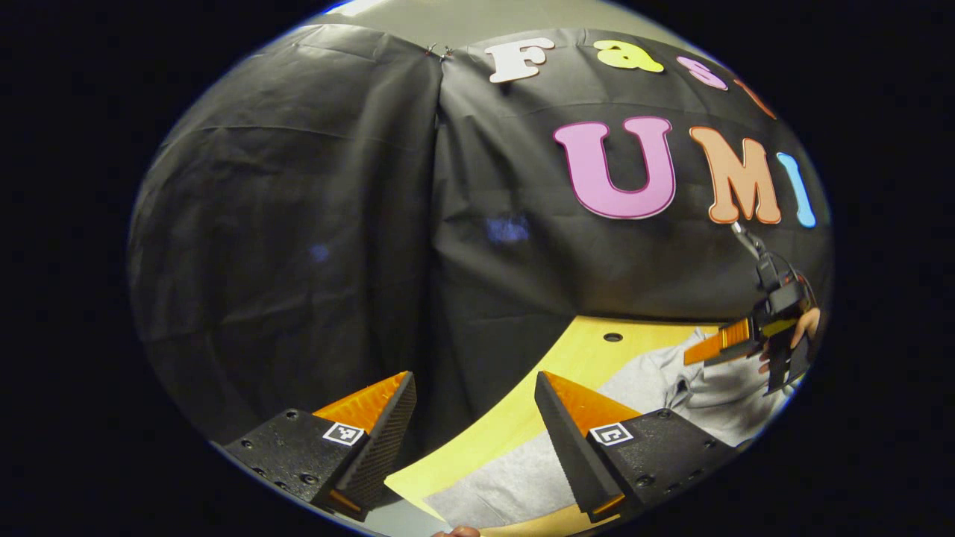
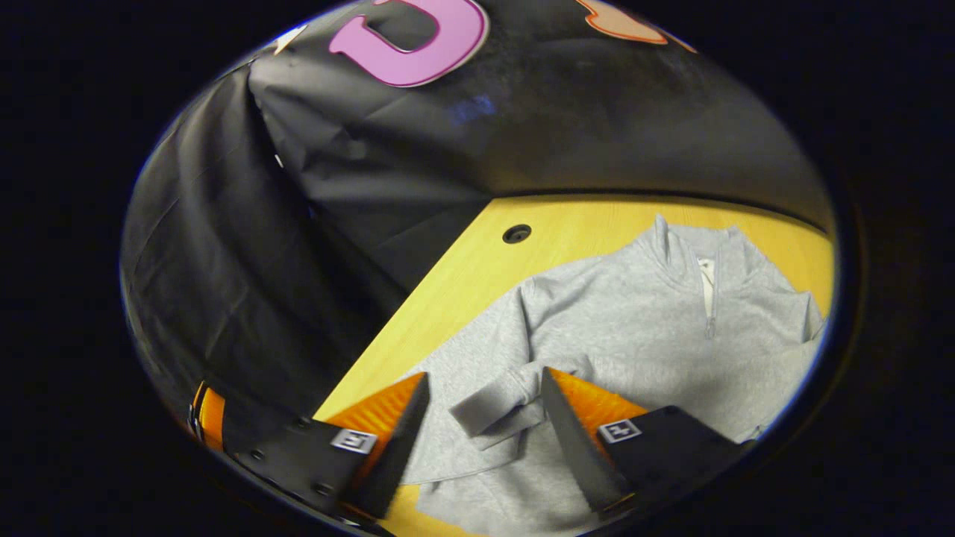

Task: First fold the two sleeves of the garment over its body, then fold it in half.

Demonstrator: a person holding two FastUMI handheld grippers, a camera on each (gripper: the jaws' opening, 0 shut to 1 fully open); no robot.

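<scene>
I see a plain heather-grey garment with a pale zip, lying on a yellow wood-grain tabletop against the black cloth wall.

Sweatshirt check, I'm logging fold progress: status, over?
Both grippers open, left gripper, right gripper. Grey sweatshirt flat on table, left sleeve cuff folded over body. Nothing in the way.
</scene>
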